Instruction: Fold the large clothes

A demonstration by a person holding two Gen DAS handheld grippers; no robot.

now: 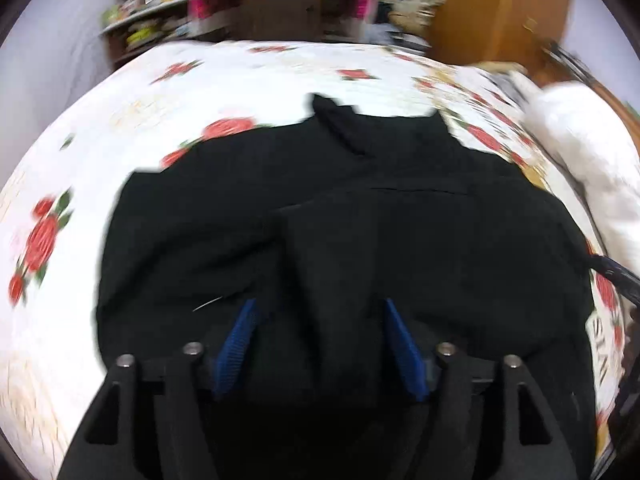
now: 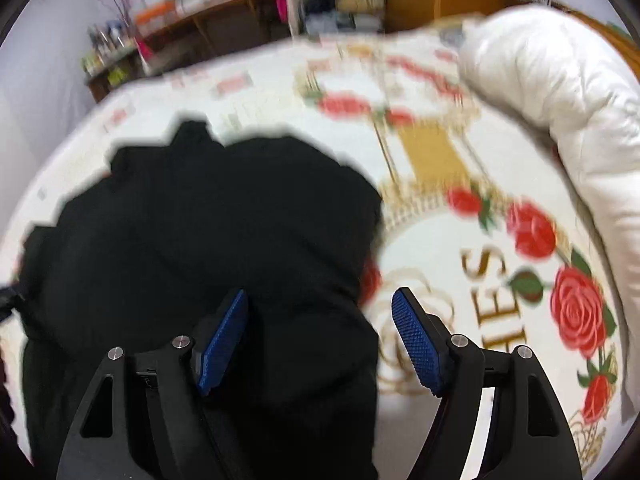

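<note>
Left wrist view: your left gripper (image 1: 320, 344) stands wide over the black garment (image 1: 320, 208), the blue pads (image 1: 402, 350) apart and pressing on nothing. The garment lies bunched on the rose-printed bedspread (image 1: 120, 128). Your right gripper (image 2: 320, 340) is wide too — at the cloth's right edge, beside the white duvet (image 2: 560, 100).

1. A home bedroom: a bed (image 1: 120, 128) spread with a white rose-printed sheet.
2. A white duvet (image 2: 560, 92) bunched at the bed's side.
3. Cluttered wooden shelves (image 1: 152, 28) and a wooden wardrobe (image 1: 500, 8) behind.
</note>
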